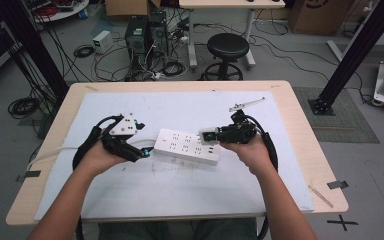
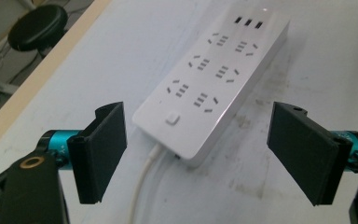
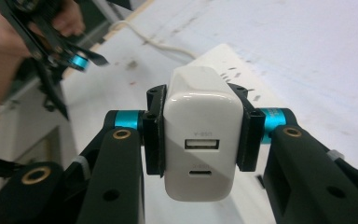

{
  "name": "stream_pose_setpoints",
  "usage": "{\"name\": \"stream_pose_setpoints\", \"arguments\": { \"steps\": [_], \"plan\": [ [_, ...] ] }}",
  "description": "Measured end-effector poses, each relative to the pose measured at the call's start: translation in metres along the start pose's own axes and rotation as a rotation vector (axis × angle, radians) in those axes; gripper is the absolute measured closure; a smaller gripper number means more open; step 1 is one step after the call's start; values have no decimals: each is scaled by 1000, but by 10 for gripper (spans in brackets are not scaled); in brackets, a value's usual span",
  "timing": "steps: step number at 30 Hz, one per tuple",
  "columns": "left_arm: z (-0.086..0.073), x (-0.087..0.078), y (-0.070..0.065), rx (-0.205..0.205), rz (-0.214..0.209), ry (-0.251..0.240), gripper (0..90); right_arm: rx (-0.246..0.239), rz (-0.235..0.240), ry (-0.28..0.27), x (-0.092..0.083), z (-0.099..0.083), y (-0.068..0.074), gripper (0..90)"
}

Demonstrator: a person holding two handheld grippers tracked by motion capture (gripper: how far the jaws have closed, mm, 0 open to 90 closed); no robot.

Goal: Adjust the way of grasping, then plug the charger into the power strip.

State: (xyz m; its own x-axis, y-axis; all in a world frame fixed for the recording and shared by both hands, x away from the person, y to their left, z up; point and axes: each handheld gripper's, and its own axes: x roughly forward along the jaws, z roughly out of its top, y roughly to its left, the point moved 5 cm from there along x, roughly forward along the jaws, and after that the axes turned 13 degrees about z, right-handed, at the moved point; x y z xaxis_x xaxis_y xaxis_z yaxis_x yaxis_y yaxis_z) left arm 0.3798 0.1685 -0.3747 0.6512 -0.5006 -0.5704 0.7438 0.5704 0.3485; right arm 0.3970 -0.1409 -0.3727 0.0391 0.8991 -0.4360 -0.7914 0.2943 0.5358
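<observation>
While the white USB charger [image 3: 203, 140] sits pinched between the right gripper [image 3: 200, 135] pads, port face toward that gripper's camera, its plug side points away and is hidden, so prong alignment can't be checked from there. In the high view the charger [image 1: 207, 135] hangs just ahead of the right gripper [image 1: 211, 135], over the near end of the white power strip [image 1: 187, 146]. Main risk: the prongs meet the strip off-centre or tilted, then the charger twists in the pads or skids the strip across the white mat [image 1: 180, 195]. Left gripper [image 2: 196, 154] is spread wide, jaws on either side of the strip's switch end [image 2: 209, 79] and not touching it, so nothing braces the strip against a push. Its cable [image 2: 144, 182] runs out between those jaws; closing there could snag it. Grip is on smooth plastic sides, so slip under insertion force looks likely.
</observation>
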Motion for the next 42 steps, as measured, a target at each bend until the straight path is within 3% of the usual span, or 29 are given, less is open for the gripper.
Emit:
{"name": "stream_pose_setpoints", "arguments": {
  "steps": [3,4,9,14,16,27,28,32,36,40,41,42],
  "plan": [
    [-2,-2,4,-8,-1,9,198,-18,-23,5,-3,1,0,633],
    [-6,-6,15,-30,-15,44,198,-18,-23,5,-3,1,0,633],
    [-14,-9,31,-48,-36,105,198,-64,-96,25,-9,5,2,633],
    [-19,-10,38,-61,-61,131,198,-73,-105,32,-13,9,3,633],
    [-27,-9,43,-77,-69,172,198,-80,-122,42,-15,12,1,633],
    [-28,-11,48,-67,-46,174,198,-106,-139,77,-22,27,1,633],
    [-28,-14,49,-71,-36,172,198,-130,-151,117,-23,34,0,633],
    [-30,-15,49,-72,-30,177,198,-141,-159,153,-21,41,-3,633],
    [-35,-17,53,-72,-19,195,198,-175,-179,253,-15,53,-14,633],
    [-40,-17,56,-74,-4,220,198,-175,-178,280,-12,57,-17,633],
    [-44,-20,59,-69,-4,244,198,-185,-179,352,-3,60,-23,633],
    [-44,-20,59,-69,-4,244,198,-185,-179,352,-3,60,-23,633]
  ]
}}
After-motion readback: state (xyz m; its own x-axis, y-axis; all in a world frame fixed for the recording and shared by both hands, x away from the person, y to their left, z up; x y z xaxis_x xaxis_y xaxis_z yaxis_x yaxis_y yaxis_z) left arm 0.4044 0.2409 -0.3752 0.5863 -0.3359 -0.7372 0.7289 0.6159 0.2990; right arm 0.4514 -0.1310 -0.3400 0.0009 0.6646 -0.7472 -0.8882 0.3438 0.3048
